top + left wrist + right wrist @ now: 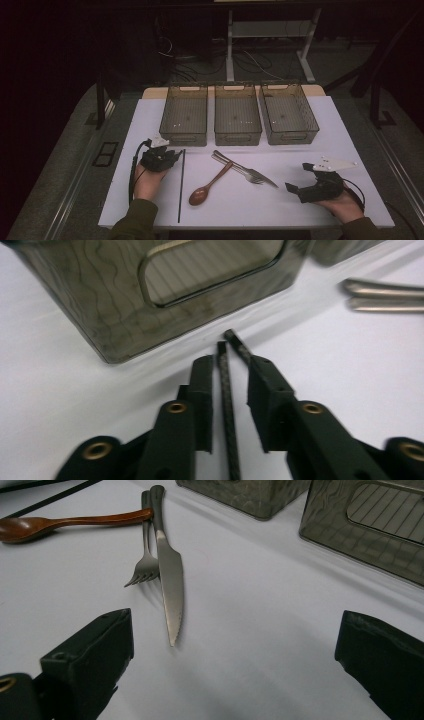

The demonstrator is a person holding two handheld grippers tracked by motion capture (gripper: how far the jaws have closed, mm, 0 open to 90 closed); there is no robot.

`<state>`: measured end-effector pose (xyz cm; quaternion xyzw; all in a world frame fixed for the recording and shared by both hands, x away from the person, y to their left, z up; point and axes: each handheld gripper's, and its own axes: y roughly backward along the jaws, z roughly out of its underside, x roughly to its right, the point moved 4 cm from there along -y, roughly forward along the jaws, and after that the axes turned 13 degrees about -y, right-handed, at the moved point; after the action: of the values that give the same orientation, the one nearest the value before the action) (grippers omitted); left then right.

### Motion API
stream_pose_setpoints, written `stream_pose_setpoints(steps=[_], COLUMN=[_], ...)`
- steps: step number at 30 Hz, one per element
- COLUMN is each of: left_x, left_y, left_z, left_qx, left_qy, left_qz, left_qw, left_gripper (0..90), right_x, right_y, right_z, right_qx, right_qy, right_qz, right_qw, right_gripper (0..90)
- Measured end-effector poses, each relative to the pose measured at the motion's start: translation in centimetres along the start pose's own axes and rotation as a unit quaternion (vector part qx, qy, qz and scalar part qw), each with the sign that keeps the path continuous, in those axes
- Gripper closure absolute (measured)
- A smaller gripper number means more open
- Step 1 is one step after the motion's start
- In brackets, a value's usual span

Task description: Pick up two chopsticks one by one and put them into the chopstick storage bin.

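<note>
— What colours are near my left gripper (161, 159)?
— It is black, and the chopstick (181, 185) is black with a woven pattern. The table (300, 210) is white.
— And upper frame?
— Three smoky grey bins (237, 121); the spoon (207, 186) is red-brown.

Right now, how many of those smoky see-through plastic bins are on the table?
3, in a row along the far edge of the white table: left bin, middle bin, right bin.

A white tabletop (320, 210) is standing on a grey floor (60, 165). Behind it, a white desk frame (270, 30) is standing over loose cables (250, 62). The room is lying in dim light.
</note>
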<state>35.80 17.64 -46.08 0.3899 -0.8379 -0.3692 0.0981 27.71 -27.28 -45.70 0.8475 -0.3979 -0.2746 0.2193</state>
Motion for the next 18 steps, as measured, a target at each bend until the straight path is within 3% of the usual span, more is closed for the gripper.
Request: stream_pose_setpoints(steps=[3,6,13,18], left_x=[0.5,0.7,1.1,1.6], left_y=[2.0,3.1,5.9,6.8], left_z=[0.7,1.1,2.8,4.2], left_qx=[0.017,0.022,0.038,0.035], left_qy=[0.001,0.004,0.029,0.031], left_qz=[0.025,0.028,0.024,0.019], left_qw=[0.9996,0.9994,0.9986,0.9987], left_gripper=[65.8,65.3,69.0,72.8], right_x=[0.0,0.0,0.0,0.0], right_y=[0.0,0.0,0.0,0.0], right_z=[0.0,0.0,0.0,0.0], right_qx=[0.0,0.0,0.0,-0.001], right_qy=[-0.001,-0.002,0.001,0.002], right_qz=[0.0,0.001,0.001,0.001], right_qw=[1.0,1.0,1.0,1.0], right_gripper=[1.7,1.7,1.7,1.7])
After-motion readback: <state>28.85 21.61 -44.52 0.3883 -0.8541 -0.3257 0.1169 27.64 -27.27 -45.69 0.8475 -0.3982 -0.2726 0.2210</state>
